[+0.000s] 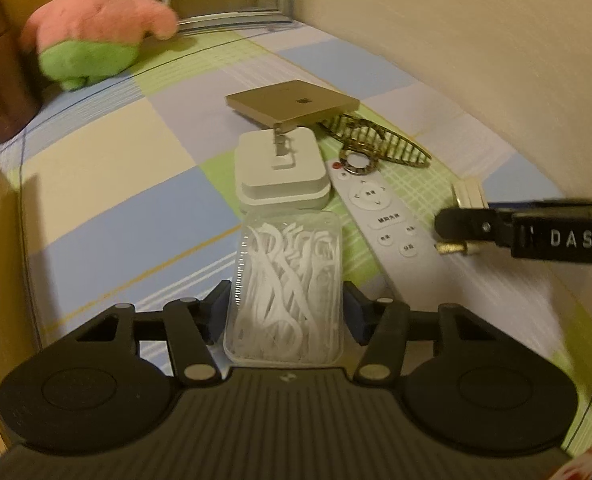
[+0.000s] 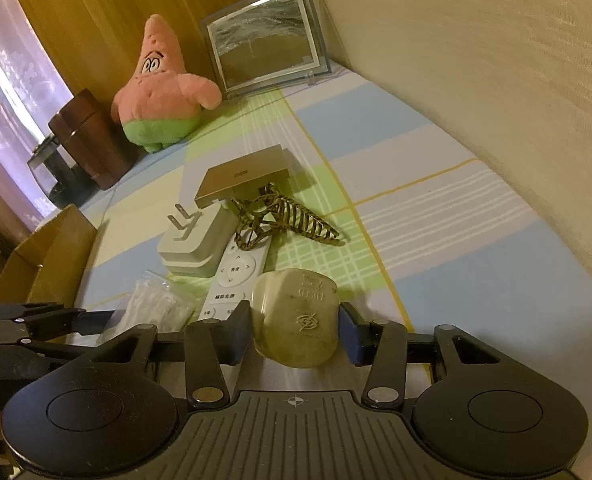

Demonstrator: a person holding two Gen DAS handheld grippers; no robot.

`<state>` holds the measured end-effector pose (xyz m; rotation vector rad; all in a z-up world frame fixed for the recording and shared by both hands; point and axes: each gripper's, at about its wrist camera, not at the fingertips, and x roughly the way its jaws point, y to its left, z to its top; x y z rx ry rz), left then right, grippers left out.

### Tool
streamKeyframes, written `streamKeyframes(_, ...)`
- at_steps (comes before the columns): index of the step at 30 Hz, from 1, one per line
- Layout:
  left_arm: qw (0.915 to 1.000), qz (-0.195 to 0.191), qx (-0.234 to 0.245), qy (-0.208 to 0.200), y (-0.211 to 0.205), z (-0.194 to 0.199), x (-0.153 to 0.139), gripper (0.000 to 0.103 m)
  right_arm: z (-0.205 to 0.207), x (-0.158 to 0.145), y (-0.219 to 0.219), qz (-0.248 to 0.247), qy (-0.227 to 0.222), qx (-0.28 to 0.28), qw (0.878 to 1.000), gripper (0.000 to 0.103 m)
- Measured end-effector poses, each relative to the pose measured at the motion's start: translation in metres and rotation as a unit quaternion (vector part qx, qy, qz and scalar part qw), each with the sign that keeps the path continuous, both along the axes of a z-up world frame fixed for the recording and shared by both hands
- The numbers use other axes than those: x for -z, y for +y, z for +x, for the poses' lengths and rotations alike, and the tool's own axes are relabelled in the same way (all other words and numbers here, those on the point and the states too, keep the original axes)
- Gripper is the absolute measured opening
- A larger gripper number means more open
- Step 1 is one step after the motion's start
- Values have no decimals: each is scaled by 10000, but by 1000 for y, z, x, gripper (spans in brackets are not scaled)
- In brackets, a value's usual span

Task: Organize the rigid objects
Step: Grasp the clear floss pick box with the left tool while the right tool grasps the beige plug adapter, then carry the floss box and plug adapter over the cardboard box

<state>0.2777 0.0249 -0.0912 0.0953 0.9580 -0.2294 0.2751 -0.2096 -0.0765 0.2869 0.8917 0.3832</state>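
My left gripper (image 1: 284,304) is shut on a clear box of white floss picks (image 1: 286,284), its far end against a white plug adapter (image 1: 282,172). My right gripper (image 2: 296,320) is shut on a cream three-pin plug (image 2: 296,320); it shows at the right of the left wrist view (image 1: 451,236), beside a white remote (image 1: 383,216). A flat gold box (image 1: 292,102) and a brown patterned hair claw (image 1: 375,140) lie behind the remote. The same row shows in the right wrist view: adapter (image 2: 194,240), remote (image 2: 232,276), claw (image 2: 288,220), gold box (image 2: 244,178).
A checked pastel cloth (image 1: 116,184) covers the table. A pink star plush (image 2: 160,88), a framed picture (image 2: 264,48) and a brown cylindrical container (image 2: 88,140) stand at the back. A cardboard box (image 2: 44,256) sits at the left edge. A wall runs along the right.
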Motion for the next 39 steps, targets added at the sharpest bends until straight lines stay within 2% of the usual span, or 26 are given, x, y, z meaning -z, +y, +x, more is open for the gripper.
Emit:
streamKeyframes(6,9998,109,-168,-59,-4,-16,-3,52,-10,-5,5,-340,-99,-32,9994,43)
streamKeyframes(11,9995,58,-320,-42,-2,-32,-7,52,-22,-13,5,-409,-88,10,9991,43)
streamKeyframes(27,9975,-192,-644,-207,-3,-105,-39,52,-96,-42,7,-337,-7,-105,9994,43)
streamKeyframes(39,9935,-325,-1001,-427,7,-178,-73,52,-153,-81,23,-246,-233,-301,9990,43)
